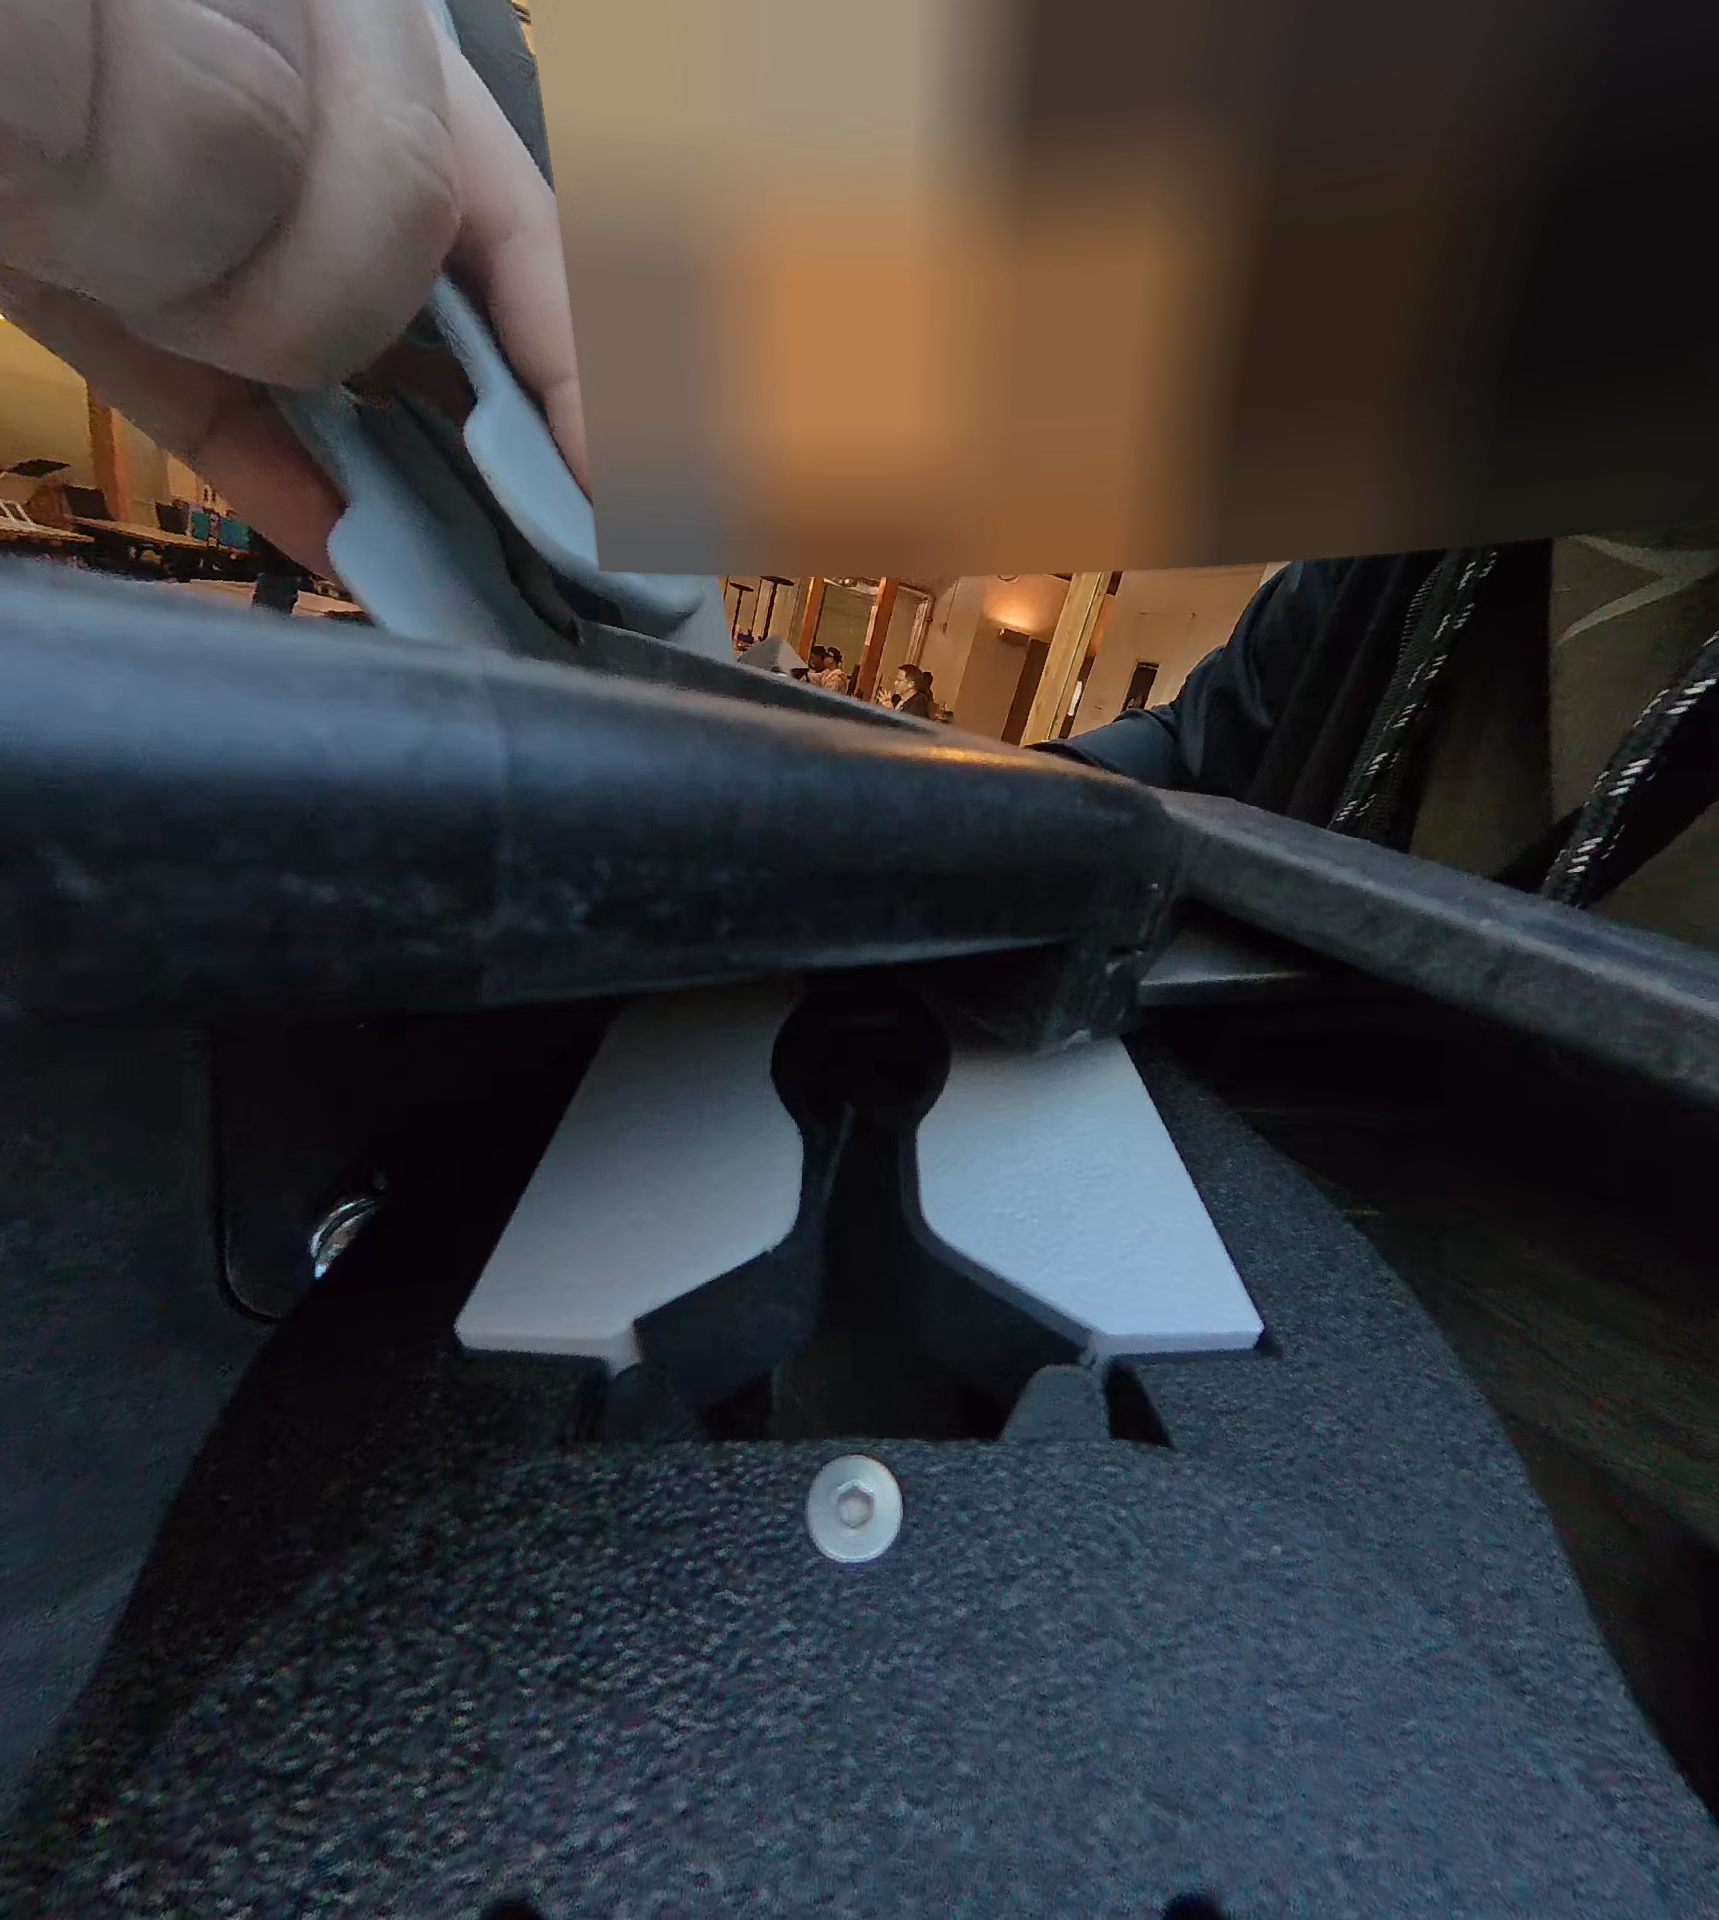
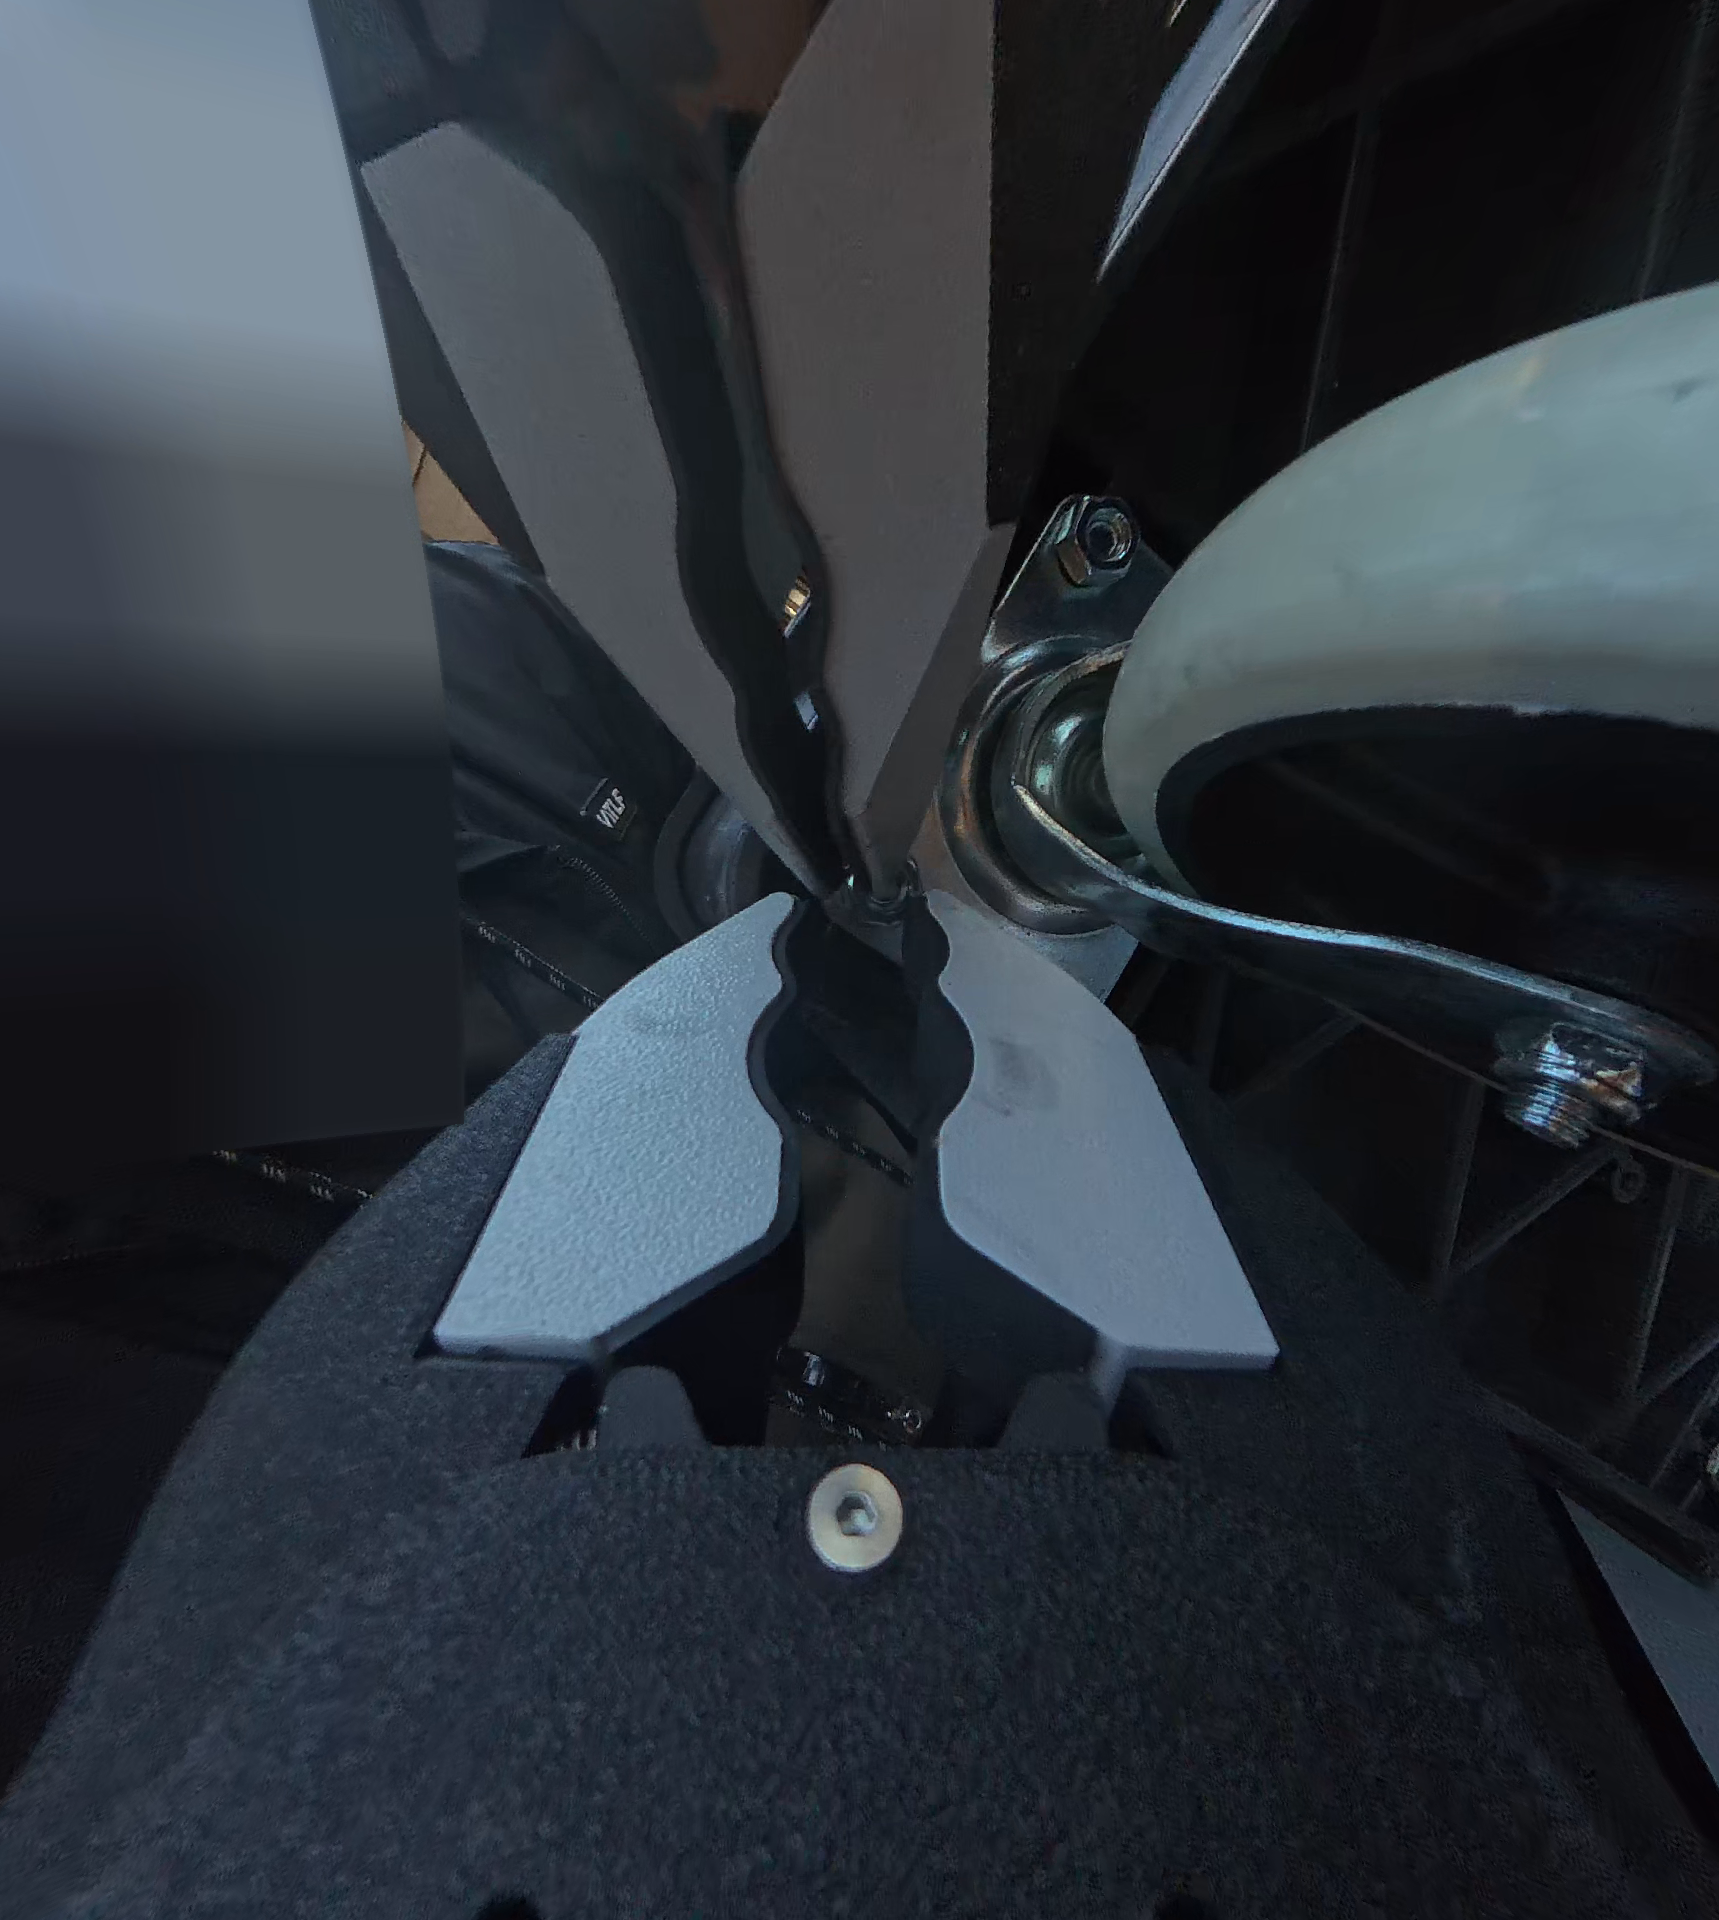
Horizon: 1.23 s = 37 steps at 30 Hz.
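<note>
In the left wrist view, my left gripper [image 1: 857, 1039] points straight at a thick black bar [image 1: 522, 831]. The bar lies crosswise over the fingertips and hides them. Its long axis runs from the tool's left to its right, sloping slightly down to the right, where it meets a thinner black rail [image 1: 1509, 935]. The pale pads stand near each other with a narrow gap. I cannot tell whether they are clenched on anything under the bar. Above and left of the tool, beyond the bar, a hand [image 1: 211, 187] grips a grey finger piece [image 1: 522, 488]. Braided cords [image 1: 1665, 748] hang far to the right.

In the right wrist view, my right gripper [image 2: 865, 925] has its tips drawn together at a small metal fitting [image 2: 876, 902] straight ahead. I cannot tell whether they are pinching it. A second pair of grey fingers [image 2: 564, 416] meets them tip to tip, and I can't say if that is a reflection. Just right of the tool sits a pale caster wheel [image 2: 1457, 499] in a shiny metal fork [image 2: 1250, 925], with the fork arm pointing out to the right.
</note>
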### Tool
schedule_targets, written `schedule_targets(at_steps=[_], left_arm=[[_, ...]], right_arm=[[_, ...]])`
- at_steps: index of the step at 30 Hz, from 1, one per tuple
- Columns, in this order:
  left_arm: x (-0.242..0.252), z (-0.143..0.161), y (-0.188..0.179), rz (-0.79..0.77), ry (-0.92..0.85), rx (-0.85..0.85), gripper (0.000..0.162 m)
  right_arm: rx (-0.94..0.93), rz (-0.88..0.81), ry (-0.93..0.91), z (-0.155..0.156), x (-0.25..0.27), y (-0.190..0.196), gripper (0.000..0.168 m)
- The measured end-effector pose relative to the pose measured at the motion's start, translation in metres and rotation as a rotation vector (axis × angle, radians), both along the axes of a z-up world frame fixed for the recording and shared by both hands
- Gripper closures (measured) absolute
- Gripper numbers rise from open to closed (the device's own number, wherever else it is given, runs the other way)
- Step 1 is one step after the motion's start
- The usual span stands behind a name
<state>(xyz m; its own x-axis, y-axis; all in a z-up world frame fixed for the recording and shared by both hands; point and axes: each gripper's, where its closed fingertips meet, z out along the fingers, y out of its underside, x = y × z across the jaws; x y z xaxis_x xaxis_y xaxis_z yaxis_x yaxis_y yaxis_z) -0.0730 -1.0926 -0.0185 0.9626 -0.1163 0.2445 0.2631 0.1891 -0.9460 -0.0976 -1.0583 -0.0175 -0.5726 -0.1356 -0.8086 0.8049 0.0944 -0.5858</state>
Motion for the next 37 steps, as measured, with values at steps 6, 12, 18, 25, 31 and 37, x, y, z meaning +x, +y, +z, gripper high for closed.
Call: schedule_targets(at_steps=[6, 12, 18, 25, 31, 37], left_arm=[[0.0003, -0.0001, -0.0002, -0.001, 0.003, -0.002, 0.153], [0.0007, -0.0002, -0.0005, -0.001, 0.005, -0.002, 0.153], [0.0008, -0.0003, -0.0007, -0.003, 0.006, -0.002, 0.153], [0.0009, -0.0006, -0.0007, -0.004, 0.008, -0.006, 0.153], [0.0008, -0.0009, -0.0006, -0.004, 0.007, -0.010, 0.153], [0.0003, -0.0010, -0.0001, -0.005, 0.001, -0.018, 0.153]], right_arm=[[0.006, -0.006, -0.004, 0.0001, 0.0002, 0.0002, 0.149], [0.007, -0.012, -0.009, -0.0001, 0.0009, 0.0002, 0.149], [0.020, -0.014, 0.011, -0.0028, 0.0012, -0.0006, 0.150], [0.020, -0.023, 0.033, -0.0031, 0.0011, -0.0010, 0.151], [0.014, -0.021, 0.068, -0.0032, 0.0007, -0.0012, 0.152], [-0.015, -0.028, 0.121, -0.0024, -0.0006, 0.0001, 0.150]])
